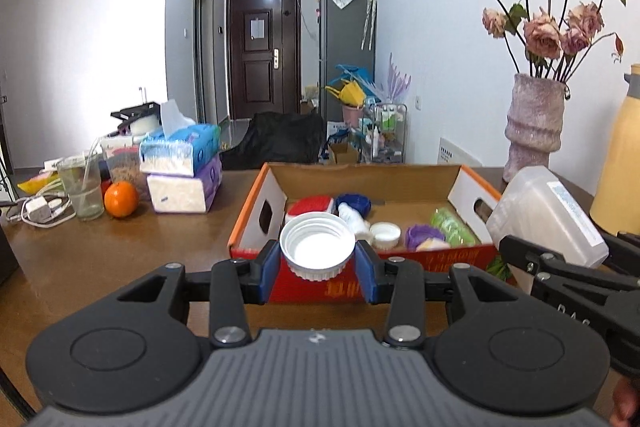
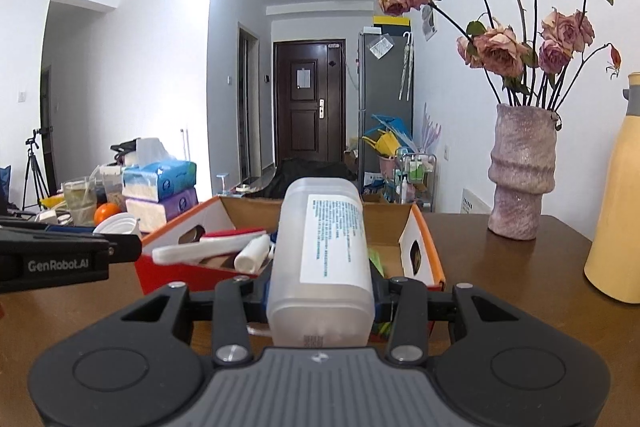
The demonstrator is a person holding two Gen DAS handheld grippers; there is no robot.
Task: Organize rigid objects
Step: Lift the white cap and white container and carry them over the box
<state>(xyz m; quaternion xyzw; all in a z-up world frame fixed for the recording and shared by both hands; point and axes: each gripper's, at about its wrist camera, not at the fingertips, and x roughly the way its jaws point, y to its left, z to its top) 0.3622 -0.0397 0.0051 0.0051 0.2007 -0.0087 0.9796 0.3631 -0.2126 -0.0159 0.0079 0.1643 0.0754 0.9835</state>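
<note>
My left gripper (image 1: pixel 318 267) is shut on a white ribbed screw lid (image 1: pixel 317 249), open side up, held just in front of the cardboard box (image 1: pixel 416 183). My right gripper (image 2: pixel 320 297) is shut on a translucent white plastic container (image 2: pixel 322 255) with a printed label, lying lengthwise between the fingers. That container (image 1: pixel 548 213) also shows at the right of the left wrist view, beside the box's right end. Inside the box lie a red lid (image 1: pixel 310 205), a blue lid (image 1: pixel 354 202), a small white cap (image 1: pixel 385 231), a purple piece (image 1: pixel 422 234) and a green piece (image 1: pixel 452 225).
On the brown table (image 1: pixel 120 251) stand stacked tissue packs (image 1: pixel 182 167), an orange (image 1: pixel 121 199), a plastic cup (image 1: pixel 82 191) and a charger with cables (image 1: pixel 38 209) at the left. A pink vase of dried roses (image 1: pixel 534 127) and a yellow jug (image 2: pixel 616 219) stand at the right.
</note>
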